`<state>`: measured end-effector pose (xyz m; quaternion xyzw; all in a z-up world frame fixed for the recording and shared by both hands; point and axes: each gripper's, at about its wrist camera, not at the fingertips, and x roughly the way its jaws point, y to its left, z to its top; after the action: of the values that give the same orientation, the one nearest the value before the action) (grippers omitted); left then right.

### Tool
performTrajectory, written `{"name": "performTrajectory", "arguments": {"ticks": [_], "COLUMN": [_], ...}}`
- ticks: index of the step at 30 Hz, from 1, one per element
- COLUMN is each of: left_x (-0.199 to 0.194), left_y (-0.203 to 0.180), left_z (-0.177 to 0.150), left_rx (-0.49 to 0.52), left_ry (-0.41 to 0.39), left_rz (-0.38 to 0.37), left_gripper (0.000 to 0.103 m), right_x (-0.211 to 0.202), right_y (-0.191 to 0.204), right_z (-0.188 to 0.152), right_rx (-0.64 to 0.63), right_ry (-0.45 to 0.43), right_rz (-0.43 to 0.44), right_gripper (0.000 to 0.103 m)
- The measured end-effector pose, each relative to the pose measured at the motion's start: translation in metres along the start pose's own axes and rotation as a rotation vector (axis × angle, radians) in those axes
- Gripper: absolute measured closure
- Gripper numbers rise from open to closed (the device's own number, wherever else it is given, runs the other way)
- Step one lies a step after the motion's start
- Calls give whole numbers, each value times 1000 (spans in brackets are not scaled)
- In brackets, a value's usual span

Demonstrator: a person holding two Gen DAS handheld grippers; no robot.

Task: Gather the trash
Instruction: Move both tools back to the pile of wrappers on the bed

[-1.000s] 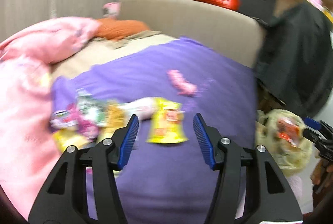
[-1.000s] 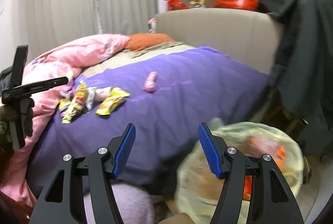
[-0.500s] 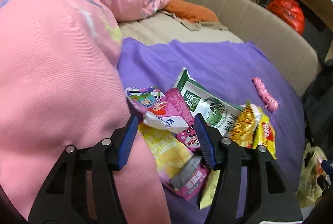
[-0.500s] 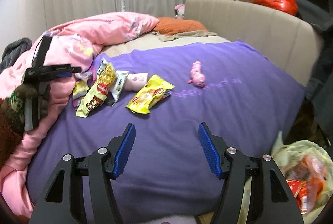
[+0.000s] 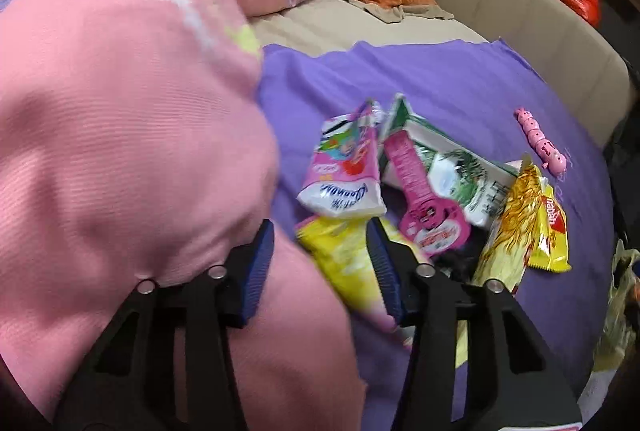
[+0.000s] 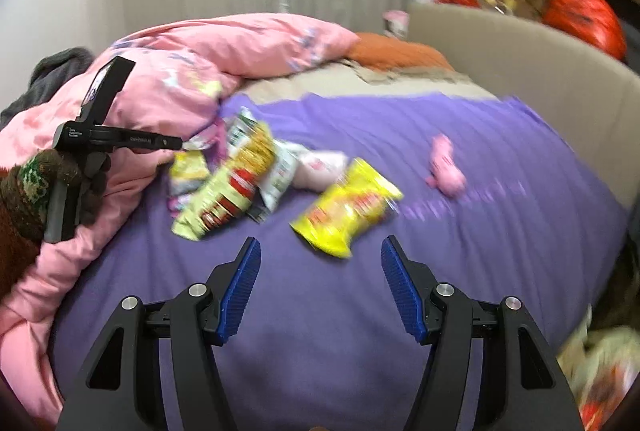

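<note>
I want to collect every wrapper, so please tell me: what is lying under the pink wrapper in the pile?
Under the pink wrapper lies a green-and-white packet, with something dark near its lower end. Anything deeper is covered.

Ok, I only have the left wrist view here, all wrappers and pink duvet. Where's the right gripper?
Observer: The right gripper is open and empty, over bare purple blanket.
Operator: Anything close to it?
Observer: A yellow packet lies just ahead of its fingertips, apart from the wrapper pile.
Operator: Anything past the duvet?
Observer: A grey garment lies behind the pink duvet, at the far left.
</note>
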<state>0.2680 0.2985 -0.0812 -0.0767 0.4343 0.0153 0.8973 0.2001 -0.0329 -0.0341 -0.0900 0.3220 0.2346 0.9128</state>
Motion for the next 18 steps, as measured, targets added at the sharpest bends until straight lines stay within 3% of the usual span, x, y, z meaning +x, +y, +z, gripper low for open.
{"name": "performTrajectory", "arguments": {"ticks": [5,10,12,18], "left_x": [-15,-14,-15,-13], "left_y": [25,30,36,42], "left_z": [2,6,8,13], "left_rx": [-88,-98,-128,-154], "left_ry": [-49,-64,-71,-83], "left_rz": [-135,-148,-157,-203], "left_gripper": [60,60,60,60], "right_x": [44,90,115,181], "right_y": [39,92,109,122], "right_z": [32,54,64,75], "right_rx": [-73,-156,-175,-196], "right_ry": [-10,-15,0,90], "right_rz": [148,250,248,121], "right_gripper": [45,51,54,66]}}
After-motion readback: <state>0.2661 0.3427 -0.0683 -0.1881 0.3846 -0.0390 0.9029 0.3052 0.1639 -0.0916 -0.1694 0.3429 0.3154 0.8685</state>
